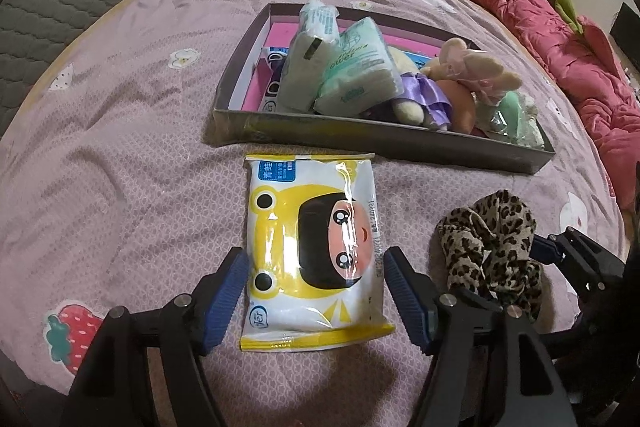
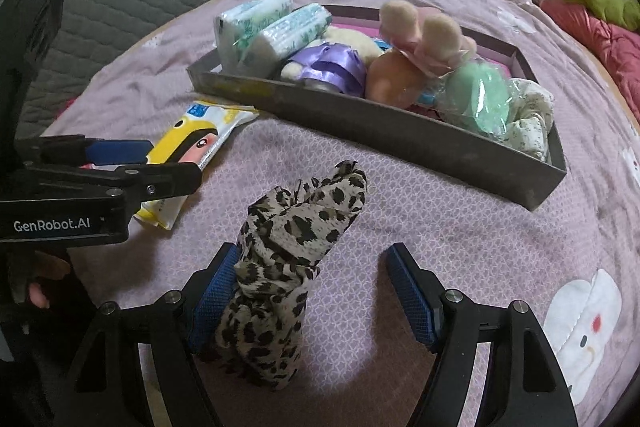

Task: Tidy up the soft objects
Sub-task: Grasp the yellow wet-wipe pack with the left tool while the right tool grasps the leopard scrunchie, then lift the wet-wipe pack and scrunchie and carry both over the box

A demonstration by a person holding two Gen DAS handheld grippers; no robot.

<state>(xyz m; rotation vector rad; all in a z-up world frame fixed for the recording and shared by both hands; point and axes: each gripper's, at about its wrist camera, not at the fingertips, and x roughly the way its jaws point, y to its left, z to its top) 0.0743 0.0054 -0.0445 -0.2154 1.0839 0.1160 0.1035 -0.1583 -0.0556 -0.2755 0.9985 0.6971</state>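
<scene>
Both grippers stood apart over bedspread items

Only the right wrist view showed the floral cloth (image 2: 528,119) at the tray's (image 2: 400,135) right end. The wipes pack (image 1: 316,247) lay lengthwise, top toward frame top, between the left gripper's (image 1: 316,291) unclamped pads. The right gripper's (image 2: 312,291) jaws flanked the leopard scarf (image 2: 288,259), left pad touching.

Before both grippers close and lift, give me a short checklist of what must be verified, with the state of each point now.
1. Left gripper astride the wipes pack: ok, one pad on each side.
2. Left jaws wide enough for the pack: ok, a small gap at both edges.
3. Right gripper around the leopard cloth: not ok, the cloth lies against one pad, far from the other.
4. Grippers clear of each other: ok, apart in the right wrist view.
5. Free space in the box: ok, a bare pink patch at its left end.
6. Cloth free of the pack: ok, bedspread shows between them.
</scene>
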